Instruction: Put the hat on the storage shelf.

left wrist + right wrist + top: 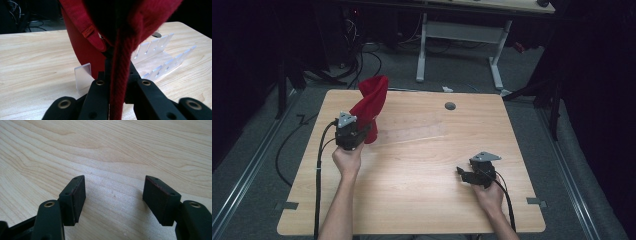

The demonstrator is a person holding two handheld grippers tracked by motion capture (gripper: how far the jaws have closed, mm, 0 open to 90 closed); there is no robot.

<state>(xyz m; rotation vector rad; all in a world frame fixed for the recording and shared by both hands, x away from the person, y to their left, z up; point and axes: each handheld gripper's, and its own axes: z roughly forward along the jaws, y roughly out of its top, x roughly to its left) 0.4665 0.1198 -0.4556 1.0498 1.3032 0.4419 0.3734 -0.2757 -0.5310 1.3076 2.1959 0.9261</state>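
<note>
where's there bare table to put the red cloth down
The widest bare patch of the table is the near middle, between the two forearms and in front of the clear slotted rack. The far right corner beyond the grey round cap is bare too. It is crowded at the far left, where the left gripper holds the red cloth over the rack's end.

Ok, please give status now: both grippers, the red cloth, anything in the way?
Left gripper shut on red cloth, lifted off table. Right gripper open, empty, over bare wood. Clear slotted rack behind cloth.
</note>
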